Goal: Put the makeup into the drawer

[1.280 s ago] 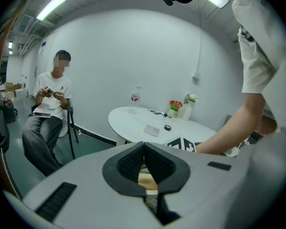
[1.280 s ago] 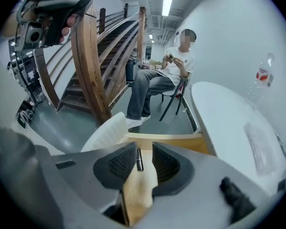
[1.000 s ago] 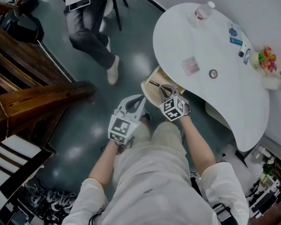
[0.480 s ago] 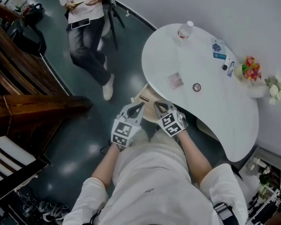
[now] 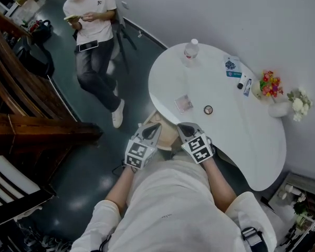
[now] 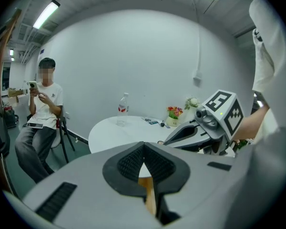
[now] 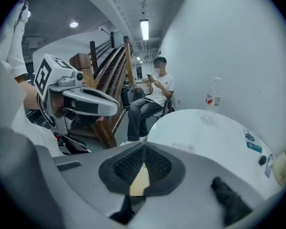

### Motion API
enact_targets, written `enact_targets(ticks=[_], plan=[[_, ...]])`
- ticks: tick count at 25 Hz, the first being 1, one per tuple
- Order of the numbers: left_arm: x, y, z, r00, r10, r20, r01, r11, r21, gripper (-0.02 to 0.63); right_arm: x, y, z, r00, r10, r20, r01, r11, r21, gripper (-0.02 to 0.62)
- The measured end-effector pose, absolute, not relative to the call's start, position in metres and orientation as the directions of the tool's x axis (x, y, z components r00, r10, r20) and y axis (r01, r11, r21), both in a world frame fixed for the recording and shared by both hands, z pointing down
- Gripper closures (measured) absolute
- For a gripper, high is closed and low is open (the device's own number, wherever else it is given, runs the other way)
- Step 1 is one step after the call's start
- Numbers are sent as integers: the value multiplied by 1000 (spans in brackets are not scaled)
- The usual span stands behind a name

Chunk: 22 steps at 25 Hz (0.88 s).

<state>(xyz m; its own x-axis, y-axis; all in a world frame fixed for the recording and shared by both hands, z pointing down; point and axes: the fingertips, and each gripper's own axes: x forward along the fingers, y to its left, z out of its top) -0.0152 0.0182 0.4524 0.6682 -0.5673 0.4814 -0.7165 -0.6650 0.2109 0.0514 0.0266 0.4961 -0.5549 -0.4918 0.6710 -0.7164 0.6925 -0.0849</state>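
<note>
1. The left gripper (image 5: 154, 126) has its fingers (image 6: 126, 163) closed tip to tip with nothing between them; only a sliver of pale wood shows through the gap behind the tips
2. The right gripper (image 5: 182, 126) sits just beside the left one, and its fingers (image 7: 159, 163) are pressed together and empty as well
3. The light wooden drawer (image 5: 168, 136) juts out from under the bench (image 5: 236, 133) edge, between and just below both pairs of fingers; what lies inside it cannot be made out
4. Ahead of the fingers, on the white bench top and apart from them, lies a square pink makeup case (image 5: 183, 103), nearly in line with the right fingers
5. A small round makeup case (image 5: 208, 109) lies near it, further to the right of the right fingers
6. Further on, well beyond the fingers, stand a clear bottle (image 5: 191, 49), a few small tubes (image 5: 243, 82) and a bunch of flowers (image 5: 270, 83) near the wall
7. Far ahead and to the left of the left fingers, a seated person (image 5: 92, 30) looks down at something held in both hands
</note>
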Motion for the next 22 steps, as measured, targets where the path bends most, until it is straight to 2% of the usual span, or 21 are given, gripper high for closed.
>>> enact_targets(ticks=[22], plan=[[48,26,464,657,-554,511,-718,-666,200,597,133,31,512,-524,-503,687,-740,668,-75,581]])
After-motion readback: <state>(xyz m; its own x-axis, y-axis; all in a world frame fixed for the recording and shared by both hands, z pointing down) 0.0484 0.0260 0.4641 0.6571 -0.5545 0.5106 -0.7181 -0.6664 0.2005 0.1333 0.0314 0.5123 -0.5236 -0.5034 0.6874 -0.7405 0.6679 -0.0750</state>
